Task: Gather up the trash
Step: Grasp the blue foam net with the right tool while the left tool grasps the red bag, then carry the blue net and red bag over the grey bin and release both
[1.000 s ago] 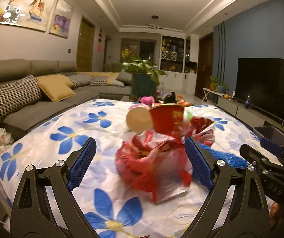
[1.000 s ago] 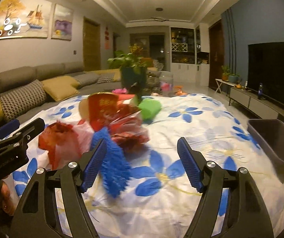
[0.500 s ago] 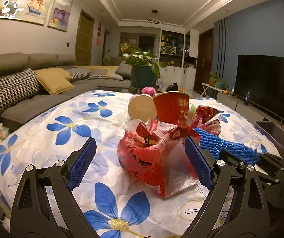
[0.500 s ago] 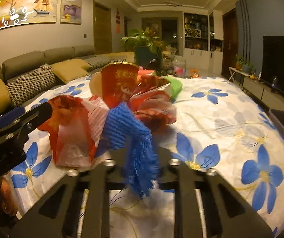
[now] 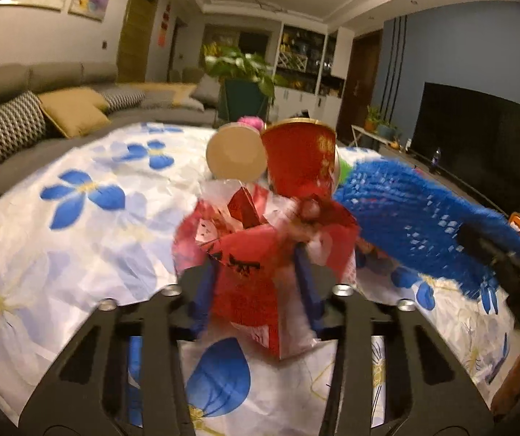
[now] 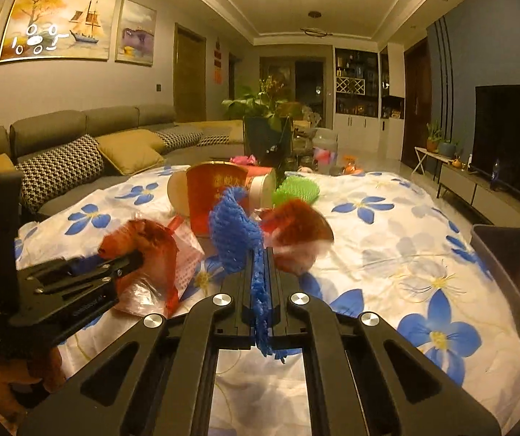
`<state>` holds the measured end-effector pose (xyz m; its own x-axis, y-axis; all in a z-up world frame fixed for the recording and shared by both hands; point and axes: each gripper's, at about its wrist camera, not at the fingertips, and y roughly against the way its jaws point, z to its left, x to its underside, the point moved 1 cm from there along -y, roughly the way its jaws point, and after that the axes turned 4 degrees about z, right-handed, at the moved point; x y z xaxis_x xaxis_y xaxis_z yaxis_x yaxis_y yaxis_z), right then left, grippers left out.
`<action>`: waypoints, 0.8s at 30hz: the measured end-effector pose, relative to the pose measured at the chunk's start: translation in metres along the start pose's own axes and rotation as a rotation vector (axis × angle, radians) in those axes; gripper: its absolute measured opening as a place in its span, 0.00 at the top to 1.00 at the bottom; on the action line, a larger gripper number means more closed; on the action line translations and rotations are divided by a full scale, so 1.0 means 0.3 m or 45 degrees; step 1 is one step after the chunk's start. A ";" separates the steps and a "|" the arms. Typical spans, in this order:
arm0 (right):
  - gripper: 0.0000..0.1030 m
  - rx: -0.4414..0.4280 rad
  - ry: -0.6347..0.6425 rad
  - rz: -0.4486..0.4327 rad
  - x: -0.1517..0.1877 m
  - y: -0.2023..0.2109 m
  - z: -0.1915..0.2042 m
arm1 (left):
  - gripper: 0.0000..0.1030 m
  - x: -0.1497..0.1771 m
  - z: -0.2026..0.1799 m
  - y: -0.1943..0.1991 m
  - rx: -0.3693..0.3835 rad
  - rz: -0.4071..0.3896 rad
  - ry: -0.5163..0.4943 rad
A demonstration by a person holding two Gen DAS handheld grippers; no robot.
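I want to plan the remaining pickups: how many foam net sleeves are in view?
2: the blue foam net clamped in the right gripper, the green foam net lying behind the red cup. Others may be hidden.

The right gripper (image 6: 262, 272) has its black fingers (image 6: 278, 283) pressed together on a blue foam mesh sleeve (image 6: 236, 232), whose frayed end hangs below them. Just left, the left gripper (image 6: 129, 259) pinches a red crinkled plastic bag (image 6: 151, 254) above the counter (image 6: 387, 247), which is covered by a white cloth with blue flowers. Behind the sleeve stands a red paper tub with gold print (image 6: 216, 196), with a pale round lid (image 6: 176, 192) touching its left side and a green foam net (image 6: 296, 190) to its right. A blurred red and white wrapper (image 6: 296, 232) sits just right of the sleeve. A dark grey plastic bin (image 6: 514, 265) stands off the counter's right edge.
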<state>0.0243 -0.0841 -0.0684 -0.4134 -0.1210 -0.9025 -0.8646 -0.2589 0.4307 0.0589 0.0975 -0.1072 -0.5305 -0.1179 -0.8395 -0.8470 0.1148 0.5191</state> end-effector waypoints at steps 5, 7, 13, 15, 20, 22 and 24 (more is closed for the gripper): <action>0.96 0.004 0.002 -0.031 -0.012 0.024 0.000 | 0.94 0.005 0.003 -0.005 0.017 0.014 -0.001; 0.96 0.006 0.008 -0.039 -0.018 0.028 -0.001 | 0.98 0.001 -0.002 0.012 0.017 -0.011 -0.013; 0.96 0.003 0.000 -0.070 -0.030 0.057 -0.015 | 0.98 -0.027 0.006 0.086 0.012 -0.084 0.004; 0.96 0.006 -0.006 -0.089 -0.037 0.072 -0.021 | 0.98 -0.042 0.002 0.116 0.017 -0.118 -0.001; 0.96 0.012 -0.024 -0.136 -0.058 0.111 -0.046 | 0.98 -0.072 -0.020 0.159 0.034 -0.166 -0.010; 0.96 0.024 -0.028 -0.153 -0.063 0.126 -0.058 | 0.98 -0.082 -0.033 0.171 0.049 -0.180 -0.015; 0.96 0.033 -0.036 -0.163 -0.068 0.134 -0.074 | 0.98 -0.093 -0.042 0.178 0.054 -0.195 -0.028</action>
<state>0.0045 -0.1133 -0.0326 -0.3065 -0.0616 -0.9499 -0.9177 -0.2457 0.3121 0.0280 0.0943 -0.0542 -0.3937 -0.1159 -0.9119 -0.9155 0.1389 0.3775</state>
